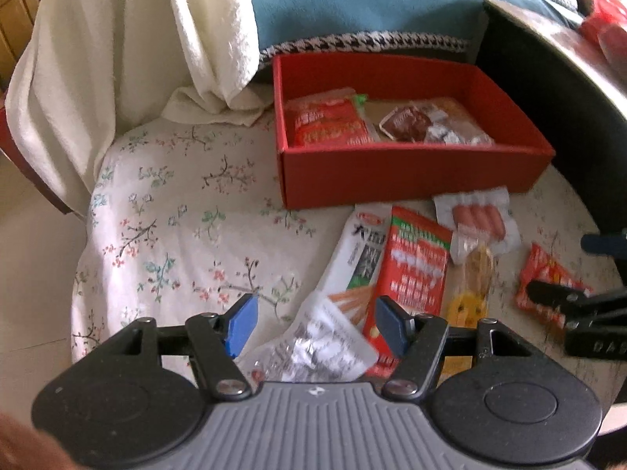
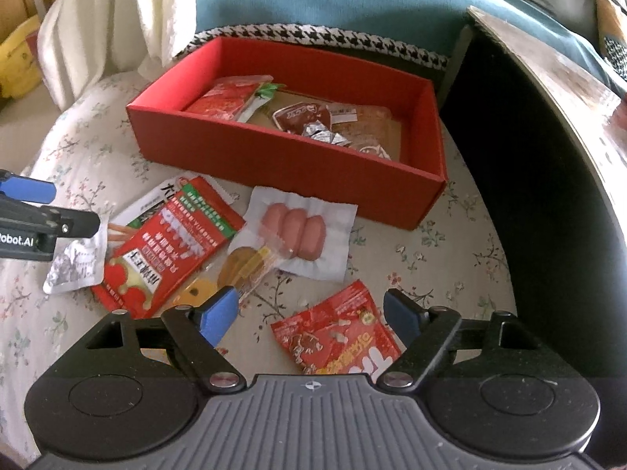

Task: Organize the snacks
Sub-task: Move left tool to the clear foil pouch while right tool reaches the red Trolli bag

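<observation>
Snacks lie in two groups: about four packets inside the red box, six loose on the floral cloth before it. Left gripper spreads wide over a silver packet; right gripper spreads wide over a red packet.

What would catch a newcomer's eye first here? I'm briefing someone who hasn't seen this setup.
The red box at the back of the floral cloth, already holding a few snack packets. In front of it loose snacks lie scattered, notably the sausage pack. Both hand-held grippers are open: the right hand-held gripper over a small red packet, the left hand-held gripper over a silvery packet.
</observation>
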Tool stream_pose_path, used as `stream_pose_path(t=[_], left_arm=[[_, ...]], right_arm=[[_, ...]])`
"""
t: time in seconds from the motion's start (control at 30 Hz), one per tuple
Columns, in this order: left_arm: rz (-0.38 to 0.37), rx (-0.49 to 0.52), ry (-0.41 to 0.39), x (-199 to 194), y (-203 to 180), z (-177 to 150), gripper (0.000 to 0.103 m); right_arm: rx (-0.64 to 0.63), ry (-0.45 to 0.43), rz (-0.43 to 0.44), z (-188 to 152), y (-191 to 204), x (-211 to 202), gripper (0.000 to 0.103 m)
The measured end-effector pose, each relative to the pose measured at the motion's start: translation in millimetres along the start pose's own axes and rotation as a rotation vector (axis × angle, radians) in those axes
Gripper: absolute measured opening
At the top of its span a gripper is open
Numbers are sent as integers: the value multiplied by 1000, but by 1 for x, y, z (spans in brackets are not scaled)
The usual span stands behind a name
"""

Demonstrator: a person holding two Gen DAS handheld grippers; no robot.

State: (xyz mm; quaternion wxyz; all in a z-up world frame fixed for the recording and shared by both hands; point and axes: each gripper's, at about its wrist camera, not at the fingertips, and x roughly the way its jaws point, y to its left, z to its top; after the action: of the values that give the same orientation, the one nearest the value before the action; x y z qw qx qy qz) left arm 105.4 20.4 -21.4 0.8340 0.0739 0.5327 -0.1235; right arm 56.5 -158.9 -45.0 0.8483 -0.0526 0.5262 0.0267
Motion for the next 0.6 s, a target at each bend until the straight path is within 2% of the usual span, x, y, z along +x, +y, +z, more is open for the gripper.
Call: stream_pose_path(t=[0.13, 0.33, 0.6], left_arm=[[-5, 27, 37, 5, 5, -9, 60], [-65, 5, 91, 12, 23, -21, 60], [-73, 97, 137, 26, 7, -24, 60]], right_arm=[[-2, 7, 2, -4, -3, -2, 87], [11, 10, 5, -14, -16, -8, 87], [76, 7, -10, -16, -38, -11, 88]])
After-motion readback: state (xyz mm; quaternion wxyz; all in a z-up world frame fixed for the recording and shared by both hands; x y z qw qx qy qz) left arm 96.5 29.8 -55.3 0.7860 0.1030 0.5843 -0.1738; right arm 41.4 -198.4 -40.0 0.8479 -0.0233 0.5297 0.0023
